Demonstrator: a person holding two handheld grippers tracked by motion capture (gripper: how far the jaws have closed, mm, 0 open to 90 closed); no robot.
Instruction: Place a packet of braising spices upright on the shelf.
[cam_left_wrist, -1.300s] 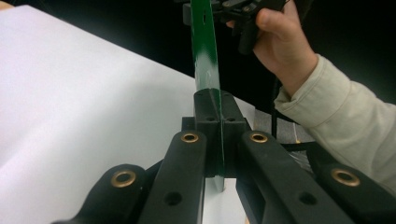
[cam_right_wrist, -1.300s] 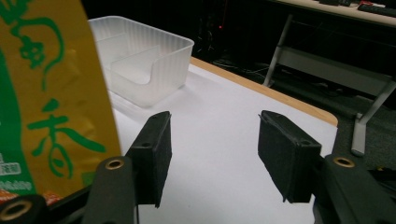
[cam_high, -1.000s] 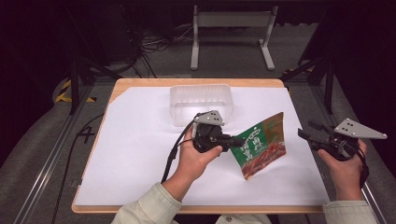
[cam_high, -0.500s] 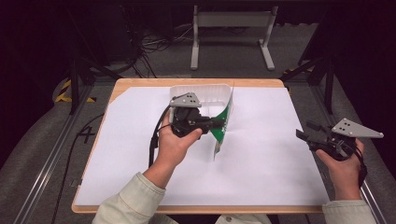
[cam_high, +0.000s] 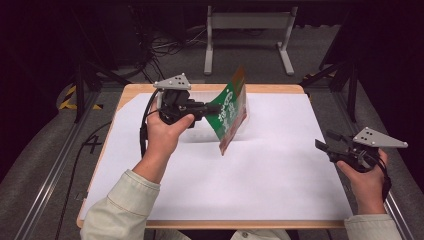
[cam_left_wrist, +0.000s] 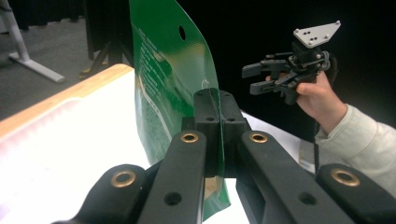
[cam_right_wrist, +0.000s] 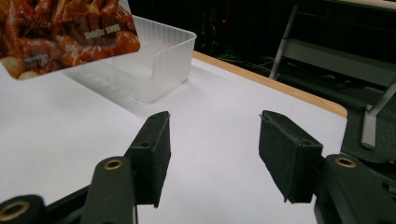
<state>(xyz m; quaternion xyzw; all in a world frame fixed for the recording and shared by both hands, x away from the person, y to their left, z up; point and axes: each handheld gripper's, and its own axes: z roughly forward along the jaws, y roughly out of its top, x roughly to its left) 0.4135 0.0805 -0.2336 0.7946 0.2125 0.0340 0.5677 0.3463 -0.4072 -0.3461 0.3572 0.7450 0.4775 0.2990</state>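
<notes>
Lifted from the table's right of centre, the snack pouch (cam_high: 229, 107) now hangs in the air at the far edge, pinched along one side by my left gripper (cam_left_wrist: 218, 116), jaws fully closed on it. Its long axis stands near upright, above and just in front of the clear plastic tub (cam_right_wrist: 154, 65). My right gripper (cam_right_wrist: 212, 154), jaws wide and empty, waits well apart at the table's right edge.
</notes>
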